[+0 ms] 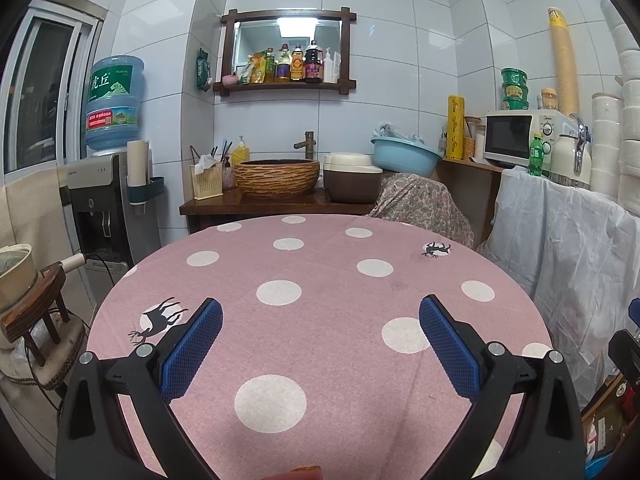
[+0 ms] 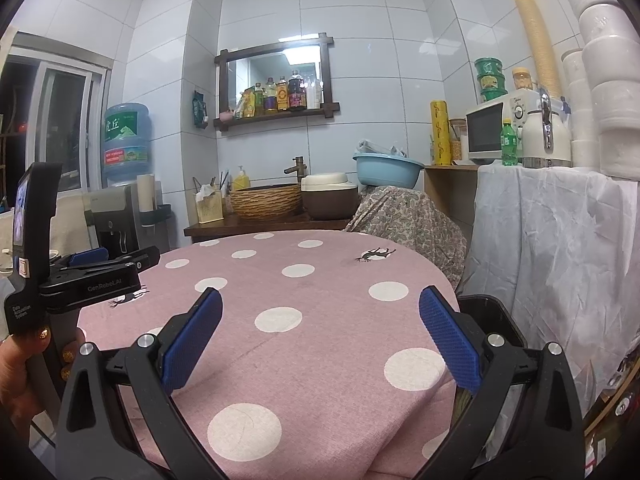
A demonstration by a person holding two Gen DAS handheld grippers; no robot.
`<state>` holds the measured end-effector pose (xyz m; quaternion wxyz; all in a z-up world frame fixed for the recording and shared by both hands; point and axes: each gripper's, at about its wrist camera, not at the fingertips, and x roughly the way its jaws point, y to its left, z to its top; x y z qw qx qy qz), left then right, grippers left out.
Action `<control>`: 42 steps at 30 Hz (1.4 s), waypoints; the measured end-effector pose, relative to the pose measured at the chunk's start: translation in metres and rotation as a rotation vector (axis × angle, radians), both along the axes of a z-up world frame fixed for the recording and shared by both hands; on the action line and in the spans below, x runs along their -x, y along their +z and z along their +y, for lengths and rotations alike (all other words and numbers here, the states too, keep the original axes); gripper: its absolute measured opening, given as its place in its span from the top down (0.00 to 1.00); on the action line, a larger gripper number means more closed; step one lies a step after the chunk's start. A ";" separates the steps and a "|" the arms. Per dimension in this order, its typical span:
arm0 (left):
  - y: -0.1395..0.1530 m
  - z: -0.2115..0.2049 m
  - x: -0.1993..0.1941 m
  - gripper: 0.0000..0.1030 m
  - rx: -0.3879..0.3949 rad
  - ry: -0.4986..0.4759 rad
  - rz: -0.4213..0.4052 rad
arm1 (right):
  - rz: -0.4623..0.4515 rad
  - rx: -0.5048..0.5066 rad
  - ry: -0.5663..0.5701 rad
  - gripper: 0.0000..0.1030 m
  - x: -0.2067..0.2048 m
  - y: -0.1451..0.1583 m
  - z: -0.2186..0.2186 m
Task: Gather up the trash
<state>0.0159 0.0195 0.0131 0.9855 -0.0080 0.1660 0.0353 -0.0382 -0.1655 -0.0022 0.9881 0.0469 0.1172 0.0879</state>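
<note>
A round table with a pink polka-dot cloth [image 1: 320, 320] fills both views; it also shows in the right wrist view [image 2: 320, 300]. No trash shows on it. My left gripper [image 1: 320, 312] is open and empty above the near part of the table. My right gripper [image 2: 320, 304] is open and empty above the table's right side. The left gripper's body [image 2: 88, 276] shows at the left of the right wrist view, held by a hand. A dark bin rim [image 2: 492, 316] sits just behind my right gripper's right finger, beside the table.
Behind the table a wooden counter [image 1: 256, 204] holds a woven basin [image 1: 277, 176], a rice cooker [image 1: 352, 178] and a blue basin [image 1: 406, 156]. A water dispenser [image 1: 100, 200] stands left. A cloth-draped shelf [image 1: 568, 232] with a microwave [image 1: 516, 138] stands right.
</note>
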 end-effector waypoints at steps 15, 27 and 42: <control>-0.001 -0.003 -0.002 0.05 0.004 -0.004 0.009 | 0.010 -0.003 0.004 0.06 -0.004 -0.001 0.002; -0.001 -0.003 -0.003 0.05 0.006 -0.009 0.010 | 0.008 -0.003 0.002 0.06 -0.003 -0.002 0.002; 0.000 -0.005 -0.003 0.05 0.003 -0.012 0.011 | 0.007 -0.004 0.003 0.06 -0.003 -0.001 0.001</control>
